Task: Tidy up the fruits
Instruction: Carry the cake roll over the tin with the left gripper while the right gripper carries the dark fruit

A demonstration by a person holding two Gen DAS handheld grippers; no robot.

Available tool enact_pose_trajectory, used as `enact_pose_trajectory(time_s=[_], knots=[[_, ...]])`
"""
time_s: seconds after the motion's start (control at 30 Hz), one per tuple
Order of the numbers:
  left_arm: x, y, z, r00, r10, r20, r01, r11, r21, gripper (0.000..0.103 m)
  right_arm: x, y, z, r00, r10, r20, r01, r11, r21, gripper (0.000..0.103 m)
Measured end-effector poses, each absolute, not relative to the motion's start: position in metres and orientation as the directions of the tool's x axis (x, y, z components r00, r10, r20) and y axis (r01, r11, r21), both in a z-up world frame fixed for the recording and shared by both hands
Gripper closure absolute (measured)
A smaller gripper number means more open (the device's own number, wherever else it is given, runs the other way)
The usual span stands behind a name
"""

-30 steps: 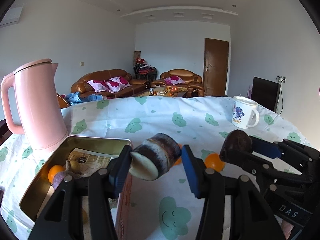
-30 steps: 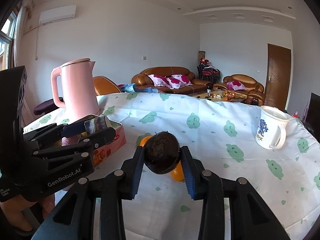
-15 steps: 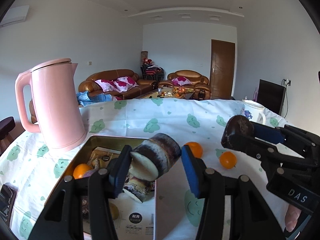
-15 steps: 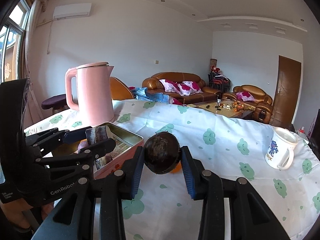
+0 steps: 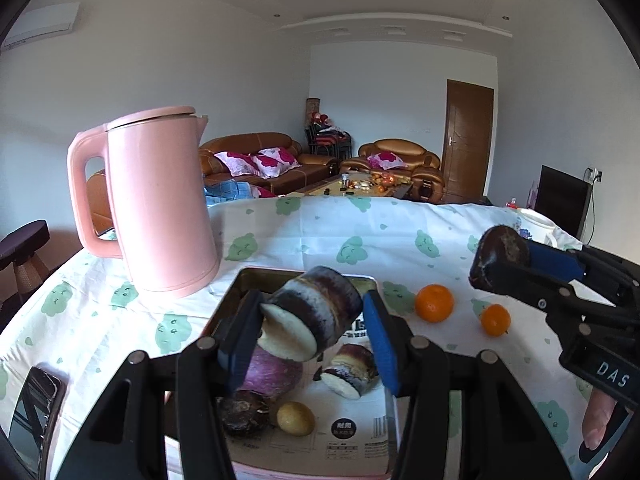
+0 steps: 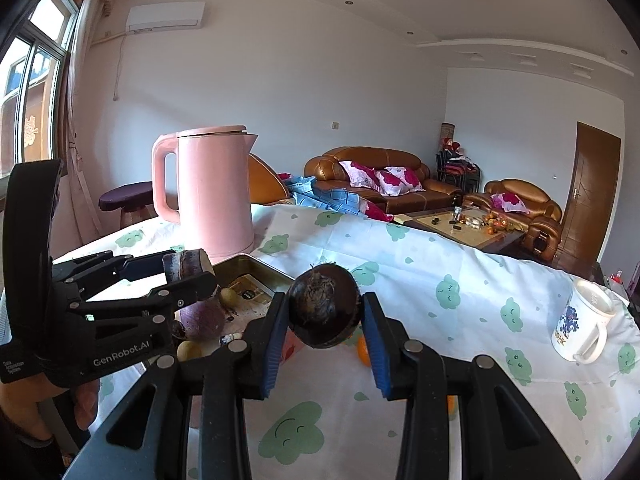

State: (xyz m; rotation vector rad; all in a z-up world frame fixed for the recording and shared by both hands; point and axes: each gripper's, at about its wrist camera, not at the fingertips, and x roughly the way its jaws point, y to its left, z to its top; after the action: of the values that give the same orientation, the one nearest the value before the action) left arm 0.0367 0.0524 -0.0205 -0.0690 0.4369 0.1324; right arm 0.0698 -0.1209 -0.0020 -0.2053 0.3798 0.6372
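My left gripper is shut on a cut sugarcane piece with dark purple skin, held above the metal tray. The tray holds a purple round fruit, another cane piece, a dark round fruit and a small yellow fruit. My right gripper is shut on a dark round fruit, held above the table right of the tray. Two oranges lie on the cloth.
A pink kettle stands behind the tray at the left. A white mug stands at the right. A phone lies at the left table edge. The green-patterned tablecloth covers the table.
Both grippers have moved left with their loads. My left gripper now hangs over the tray, which shows more of its contents. The right gripper has come closer to the tray.
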Motion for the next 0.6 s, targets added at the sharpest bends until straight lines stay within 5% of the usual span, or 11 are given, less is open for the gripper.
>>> enact_pose_trajectory(time_s=[0.6], knots=[[0.03,0.097,-0.036,0.862,0.146,-0.485,-0.2,0.978,-0.061,0.05,0.061,-0.072,-0.01,0.675,0.595,-0.437,-0.689,0.72,-0.083,0.064]])
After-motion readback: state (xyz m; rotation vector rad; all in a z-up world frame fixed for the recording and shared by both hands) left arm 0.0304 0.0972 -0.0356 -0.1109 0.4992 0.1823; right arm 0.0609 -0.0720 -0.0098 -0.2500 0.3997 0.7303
